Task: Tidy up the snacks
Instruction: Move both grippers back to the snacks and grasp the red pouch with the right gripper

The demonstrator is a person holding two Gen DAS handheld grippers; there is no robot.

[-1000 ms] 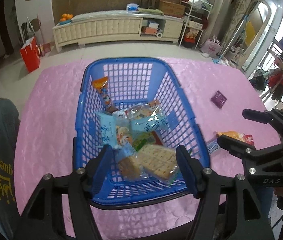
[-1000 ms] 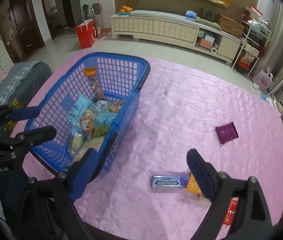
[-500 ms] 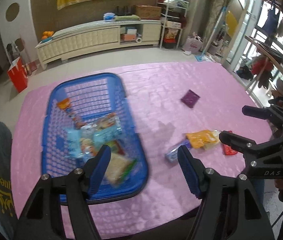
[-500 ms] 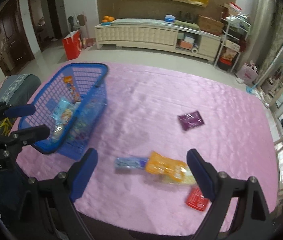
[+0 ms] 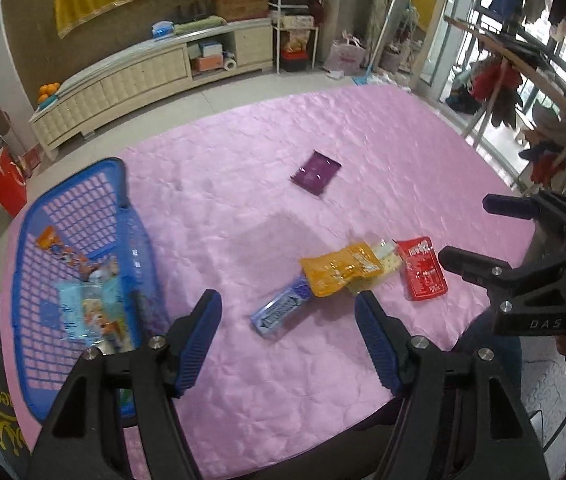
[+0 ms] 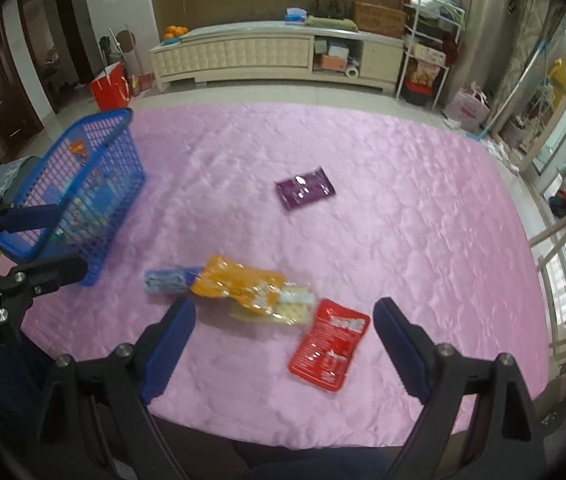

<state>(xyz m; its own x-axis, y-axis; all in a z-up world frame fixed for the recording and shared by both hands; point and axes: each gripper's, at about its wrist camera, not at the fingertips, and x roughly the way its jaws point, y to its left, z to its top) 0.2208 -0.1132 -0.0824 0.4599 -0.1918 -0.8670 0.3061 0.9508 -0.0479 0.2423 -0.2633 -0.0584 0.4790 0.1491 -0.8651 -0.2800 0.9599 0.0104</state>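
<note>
Both my left gripper (image 5: pixel 288 322) and right gripper (image 6: pixel 285 330) had their fingers spread wide with nothing between them, hanging above the pink counter (image 6: pixel 403 208).

The blue basket (image 5: pixel 83 256), already holding several packets, sat at the left edge. Loose snacks lay clustered near me: a blue bar (image 5: pixel 281 310), an orange pouch (image 5: pixel 339 268) overlapping a cracker pack (image 6: pixel 291 306), and a red packet (image 6: pixel 329 346) just beside them. A purple packet (image 6: pixel 304 192) lay well apart, farther out.

I judged the red packet the cleanest pick, since it lay free of the pile; I should come down square and pinch across its short sides.

Blur smeared the labels, the orange pouch hid most of the cracker pack, and the basket's contents were unreadable.
</note>
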